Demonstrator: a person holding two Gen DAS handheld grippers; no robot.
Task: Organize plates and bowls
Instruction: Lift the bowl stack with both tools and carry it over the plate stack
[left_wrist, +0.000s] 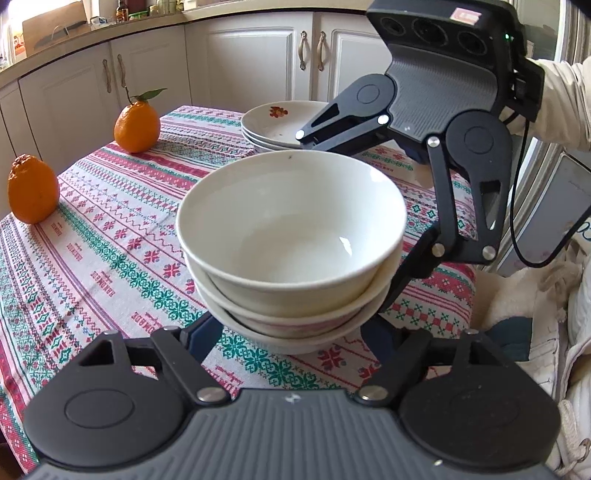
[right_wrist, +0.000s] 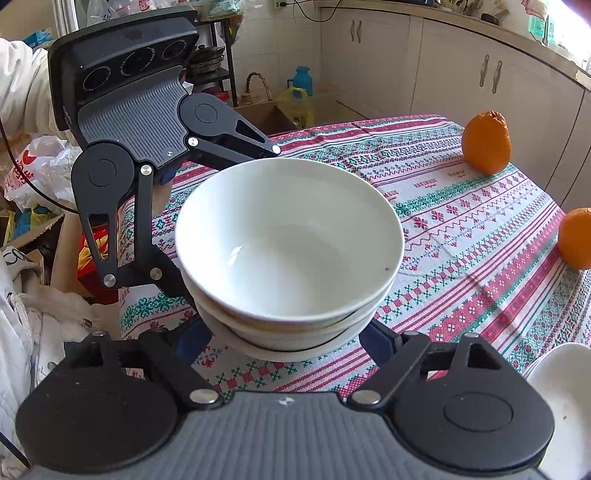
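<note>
A stack of three white bowls (left_wrist: 291, 240) stands on the patterned tablecloth (left_wrist: 92, 258); it also shows in the right wrist view (right_wrist: 288, 243). My left gripper (left_wrist: 291, 332) is open, its fingers spread around the base of the stack from the near side. My right gripper (right_wrist: 288, 332) is open too, its fingers spread around the stack's base from the opposite side. Each gripper appears in the other's view, the right one (left_wrist: 388, 184) and the left one (right_wrist: 177, 229). A stack of white plates (left_wrist: 280, 125) with a red flower print lies behind the bowls.
Two oranges (left_wrist: 136, 125) (left_wrist: 33, 188) stand on the table's left part, seen also in the right wrist view (right_wrist: 485, 142) (right_wrist: 576, 236). White kitchen cabinets (left_wrist: 240, 59) stand behind. Bags and boxes (right_wrist: 37, 177) crowd the floor beside the table edge.
</note>
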